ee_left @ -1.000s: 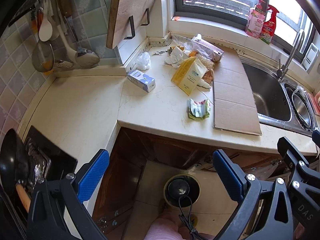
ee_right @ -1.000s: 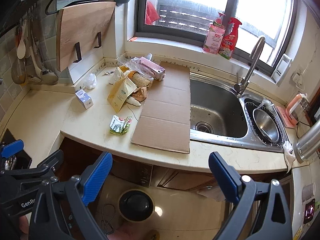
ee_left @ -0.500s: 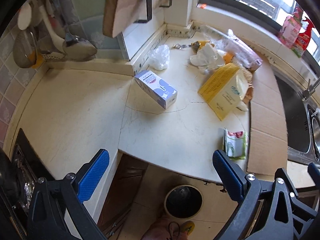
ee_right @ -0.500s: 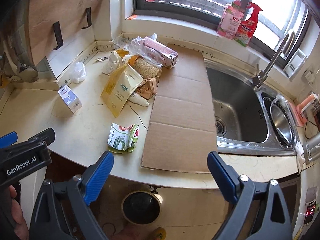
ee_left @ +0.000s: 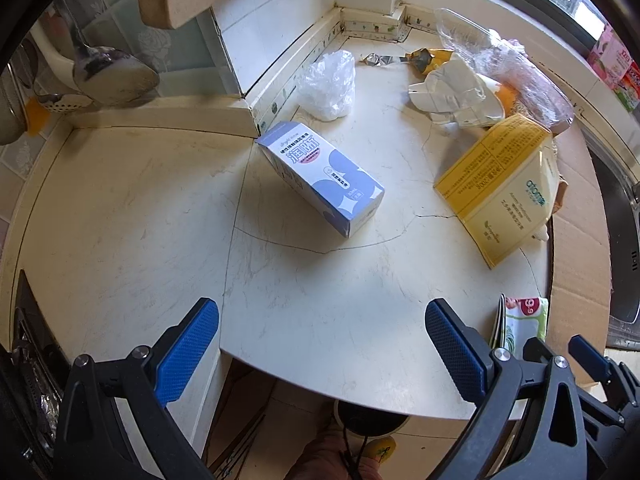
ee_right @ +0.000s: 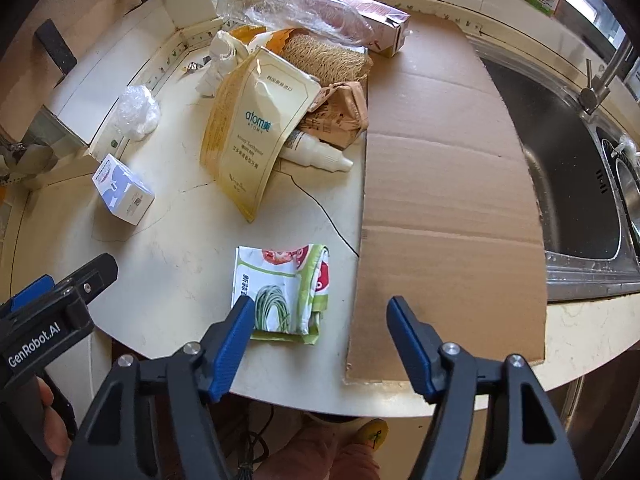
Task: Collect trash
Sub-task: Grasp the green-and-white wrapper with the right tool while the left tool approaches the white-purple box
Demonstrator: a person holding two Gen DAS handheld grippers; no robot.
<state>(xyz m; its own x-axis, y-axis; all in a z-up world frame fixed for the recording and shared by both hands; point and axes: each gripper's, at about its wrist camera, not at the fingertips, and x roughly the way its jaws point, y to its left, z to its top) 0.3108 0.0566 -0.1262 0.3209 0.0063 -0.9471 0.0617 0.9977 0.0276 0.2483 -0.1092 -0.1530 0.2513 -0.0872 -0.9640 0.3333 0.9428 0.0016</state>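
The right hand-held gripper [ee_right: 320, 340] hangs over the front edge of the surface [ee_right: 180, 256], its blue jaws partway apart and closing, with nothing pressed between them; we see the left pad overlapping the near corner of the green-and-white snack wrapper [ee_right: 282, 292], though we cannot tell whether it touches; the wrapper lies flat just beside the long sheet of cardboard [ee_right: 448, 200], which runs back beside the sink [ee_right: 560, 168]; further back we find the yellow pouch [ee_right: 256, 128] leaning over a small white bottle [ee_right: 316, 152], with a crumpled brown paper bag [ee_right: 340, 112] and a clear plastic bag [ee_right: 312, 8] behind it. The left hand-held gripper [ee_left: 322, 344] is spread wide and holds nothing, poised above the bare front of the surface; ahead of it we have the blue-and-white carton [ee_left: 320, 176] lying on its side, well apart from the pads; a scrunched clear plastic wad [ee_left: 328, 84] sits behind it against the wall, and crumpled white paper [ee_left: 452, 92] lies off to the right; below the surface's edge a dark round bin [ee_left: 368, 420] stands on the floor.
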